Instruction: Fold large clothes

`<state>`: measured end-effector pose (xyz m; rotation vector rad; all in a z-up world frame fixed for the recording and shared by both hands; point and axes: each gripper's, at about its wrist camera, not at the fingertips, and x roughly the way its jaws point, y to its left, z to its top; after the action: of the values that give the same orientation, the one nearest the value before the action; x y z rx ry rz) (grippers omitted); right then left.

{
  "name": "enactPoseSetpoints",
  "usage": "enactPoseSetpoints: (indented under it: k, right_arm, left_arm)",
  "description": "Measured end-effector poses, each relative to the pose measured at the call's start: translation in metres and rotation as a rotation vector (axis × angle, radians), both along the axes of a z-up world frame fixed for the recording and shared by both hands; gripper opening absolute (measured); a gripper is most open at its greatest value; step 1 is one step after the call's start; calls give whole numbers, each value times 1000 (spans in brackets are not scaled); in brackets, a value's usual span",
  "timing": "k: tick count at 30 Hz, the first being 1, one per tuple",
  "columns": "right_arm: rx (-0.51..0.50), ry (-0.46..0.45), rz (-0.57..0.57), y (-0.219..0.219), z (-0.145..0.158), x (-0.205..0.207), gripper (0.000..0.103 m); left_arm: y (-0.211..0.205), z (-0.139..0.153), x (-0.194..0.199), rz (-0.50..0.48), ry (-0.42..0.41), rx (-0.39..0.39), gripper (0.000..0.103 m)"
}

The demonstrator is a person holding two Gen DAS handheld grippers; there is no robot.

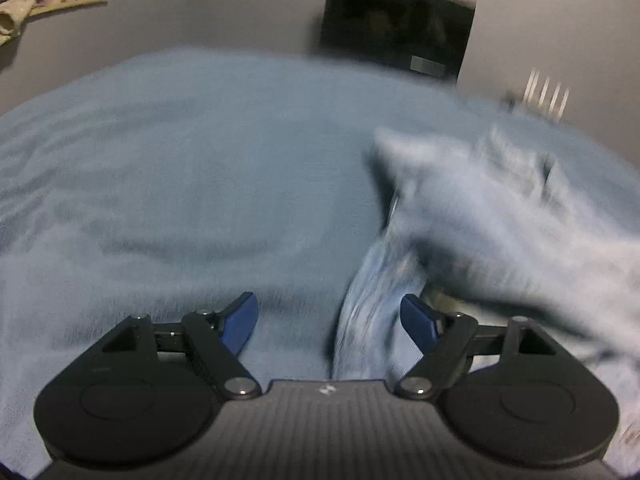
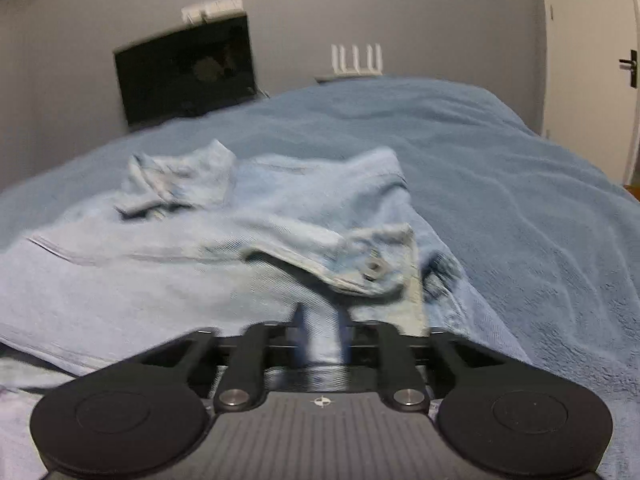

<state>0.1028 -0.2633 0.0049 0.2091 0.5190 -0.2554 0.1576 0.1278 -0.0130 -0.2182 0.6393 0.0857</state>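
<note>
We're over the bed (image 2: 520, 168), blue blanket spread across it, and the shirt (image 2: 256, 216) lies crumpled on top: pale denim, collar bunched toward the far side, a buttoned cuff (image 2: 374, 266) folded across the middle.

Our right hand-held gripper (image 2: 320, 336) sits low at the near edge of the shirt. Its blue fingers (image 2: 299, 332) are close together with a strip of denim running between them. They are smeared by motion, so we cannot tell whether the pads actually press on the cloth.

Our left hand-held gripper (image 1: 328, 320) is spread wide. A twisted length of the shirt (image 1: 500, 216) hangs down just beside the right-hand finger (image 1: 420, 320) and into the gap, but nothing is pinched; the other finger stands over bare blanket. The whole left view is blurred.

How will this handle? We judge it soft and floppy yet fairly heavy for cloth. Denim holds a crease, drags on the towelling blanket and won't slide freely. It's not fragile, so a firm pinch is fine. The seams, hem and cuff are thick and give the best bite; a single flat layer may slip out.

We'd take the hem or shoulder seam at two well-separated spots, one per gripper, and lift to shake it flat before any fold.
</note>
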Motion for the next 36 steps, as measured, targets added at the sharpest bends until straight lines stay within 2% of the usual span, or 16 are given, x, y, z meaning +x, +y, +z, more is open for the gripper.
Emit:
enactPoseSetpoints:
  k: [1,3,6,7,9,12,15,18,23,27,31,32,34,36]
  right_arm:
    - [-9,-20,5,4,4,-1,48]
    - [-4,-63,42,9,10,-2,48]
    - [-3,-67,107,17,9,5,52]
    - [-13,-60,122,19,7,7,53]
    - [-40,-47,134,22,3,10,53]
    - [-60,-40,123,20,0,12,55]
    - [-83,18,62,14,-8,17,55]
    - [-41,40,34,2,-20,18,44]
    - [-43,41,65,3,-15,1,46]
    - [-48,12,87,-2,14,-26,61]
    - [-45,-29,126,-24,59,-61,65]
    - [-52,-33,148,-31,71,-71,68]
    - [-85,-6,203,-43,89,-87,81]
    - [-139,37,231,-58,103,-109,81]
  left_arm:
    - [2,3,-1,8,-31,-17,79]
    - [6,8,0,13,-97,-72,79]
    - [1,5,16,-49,-133,-144,83]
    - [-4,4,21,-66,-137,-141,83]
    - [-15,1,37,-90,-116,-83,83]
    - [-31,-21,59,-132,59,20,84]
    - [-33,-26,60,-128,66,36,88]
    - [-31,-23,59,-115,59,34,91]
    - [-29,-10,32,-103,-5,28,91]
    - [-25,4,9,-111,19,-16,91]
    - [-22,17,-24,-106,40,-63,91]
    - [-22,21,-35,-119,42,-53,91]
    - [-23,28,-63,-154,36,-5,91]
    - [-22,37,-84,-170,42,36,91]
